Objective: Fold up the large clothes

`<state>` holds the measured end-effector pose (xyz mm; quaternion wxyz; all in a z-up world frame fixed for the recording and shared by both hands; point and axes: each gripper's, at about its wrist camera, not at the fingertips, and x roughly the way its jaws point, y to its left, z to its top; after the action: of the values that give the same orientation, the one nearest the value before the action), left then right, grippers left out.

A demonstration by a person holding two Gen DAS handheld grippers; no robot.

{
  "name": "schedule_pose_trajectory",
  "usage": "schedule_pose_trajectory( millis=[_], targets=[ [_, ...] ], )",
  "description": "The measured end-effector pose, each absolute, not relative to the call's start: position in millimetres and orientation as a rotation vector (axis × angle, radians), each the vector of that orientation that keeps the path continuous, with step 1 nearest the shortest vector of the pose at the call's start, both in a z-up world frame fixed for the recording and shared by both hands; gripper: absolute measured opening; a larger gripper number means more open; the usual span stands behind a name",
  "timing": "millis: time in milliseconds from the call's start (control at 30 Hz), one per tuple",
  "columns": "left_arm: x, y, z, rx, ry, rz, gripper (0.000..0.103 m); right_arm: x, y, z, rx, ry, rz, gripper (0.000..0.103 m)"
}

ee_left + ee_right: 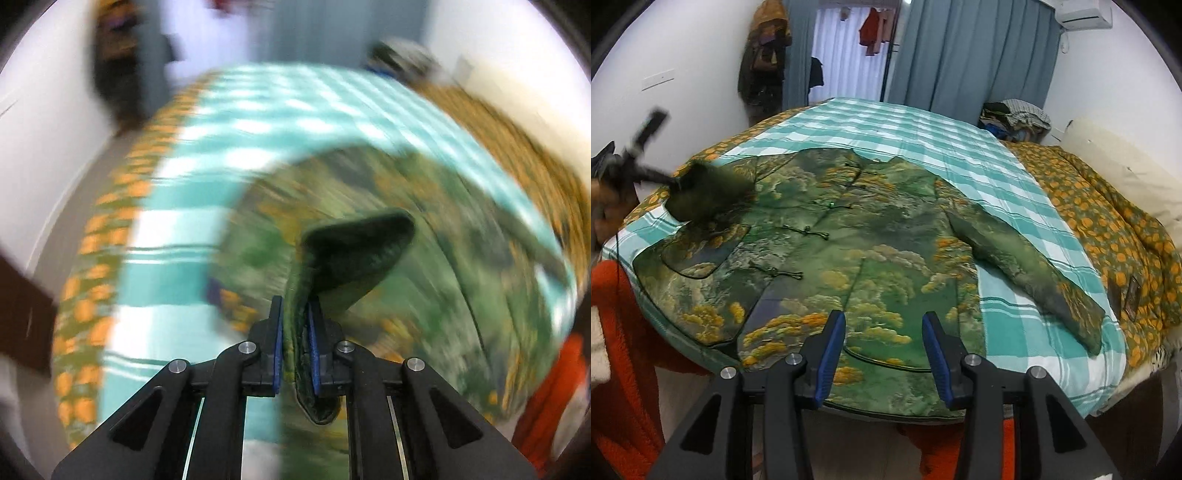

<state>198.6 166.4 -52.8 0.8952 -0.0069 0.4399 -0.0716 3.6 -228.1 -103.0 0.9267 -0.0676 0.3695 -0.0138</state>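
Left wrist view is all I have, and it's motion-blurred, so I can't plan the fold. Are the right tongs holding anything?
Observer: No. The right tongs are open, over the near hem of the jacket, gripping nothing.
Operator: Where's the other sleeve?
Observer: The far sleeve lies stretched flat on the checked sheet, right of the body.
Operator: Is the front fastened?
Observer: The knot buttons look closed down the front.

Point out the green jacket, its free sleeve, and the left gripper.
green jacket point(849, 258): right wrist view, on the front panel beside the knot buttons.
free sleeve point(1027, 266): right wrist view, mid-sleeve, lying on the checked sheet.
left gripper point(295, 339): left wrist view, between the fingertips clamping the cuff.
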Motion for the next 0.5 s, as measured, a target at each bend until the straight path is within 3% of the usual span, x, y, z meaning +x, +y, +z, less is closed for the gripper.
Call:
schedule_pose_trajectory(
  millis=[100,200,300,433,500],
  targets=[
    [206,238,-35,-0.088,0.877,0.038,0.013,4,-221,-106,-0.137,0.761,-0.003,0.044],
    [212,298,-35,-0.106,0.874,0.250,0.024,6,-213,-110,-0.133,0.770,0.023,0.044],
    [203,337,-43,-0.139,0.879,0.380,0.047,5,-207,-110,-0.141,0.768,0.041,0.044],
    [183,351,-64,-0.198,0.896,0.399,0.059,6,-204,-111,-0.146,0.772,0.046,0.044],
    [180,342,-78,-0.186,0.927,0.365,0.060,8,-203,-114,-0.144,0.788,0.047,0.044]
  ],
)
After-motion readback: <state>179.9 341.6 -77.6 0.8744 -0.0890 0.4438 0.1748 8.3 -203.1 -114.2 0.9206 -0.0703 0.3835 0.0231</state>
